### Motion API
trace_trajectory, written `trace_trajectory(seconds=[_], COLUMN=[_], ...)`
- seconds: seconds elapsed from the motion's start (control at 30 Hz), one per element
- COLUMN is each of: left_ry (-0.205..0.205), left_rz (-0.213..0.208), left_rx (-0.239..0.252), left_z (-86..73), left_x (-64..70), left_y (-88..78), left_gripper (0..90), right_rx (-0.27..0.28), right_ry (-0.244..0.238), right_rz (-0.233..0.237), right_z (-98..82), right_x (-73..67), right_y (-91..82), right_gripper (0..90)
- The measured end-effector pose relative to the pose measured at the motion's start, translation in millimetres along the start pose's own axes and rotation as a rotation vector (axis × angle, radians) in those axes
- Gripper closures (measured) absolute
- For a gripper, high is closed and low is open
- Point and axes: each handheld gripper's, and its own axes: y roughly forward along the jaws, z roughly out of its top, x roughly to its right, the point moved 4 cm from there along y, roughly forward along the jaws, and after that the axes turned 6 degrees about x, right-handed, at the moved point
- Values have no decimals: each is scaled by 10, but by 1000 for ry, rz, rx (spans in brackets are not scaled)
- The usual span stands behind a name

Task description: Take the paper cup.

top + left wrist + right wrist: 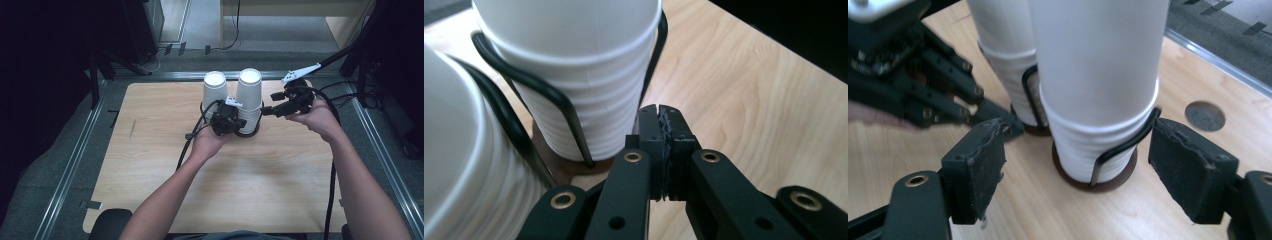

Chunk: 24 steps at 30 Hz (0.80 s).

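Left gripper (663, 150): jaws pressed fully together, nothing between them, tips just beside the base of the left cup stack (214, 95). Right gripper (1075, 172): jaws spread wide, pads either side of the right cup stack (1100, 90) but clear of it, no grip. Both stacks stand upright, side by side in a black wire holder (549, 95) at the far middle of the wooden table (150, 165).
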Motion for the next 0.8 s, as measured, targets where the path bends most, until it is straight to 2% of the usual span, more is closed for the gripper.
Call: trace_trajectory(seconds=[0.13,0.27,0.37,0.47,0.6,0.8], left_ry=[-22,-43,-37,-48,-52,-53], left_rz=[10,21,42,38,42,49], left_rx=[6,9,9,14,14,20], left_z=[70,99,102,113,117,141], left_x=[-5,-33,-45,-54,-67,-84], left_y=[34,69,71,68,77,62], left_gripper=[895,894,893,893,892,884], right_rx=[13,9,1,-14,-20,-18], right_ry=[9,-3,-10,-35,-41,-44], right_rz=[-12,-15,-12,-2,-4,-45], right_z=[141,266,347,399,442,553], right_x=[39,27,0,-29,-35,-42], right_y=[25,64,99,138,179,265], right_gripper=[196,164,157,157,158,140])
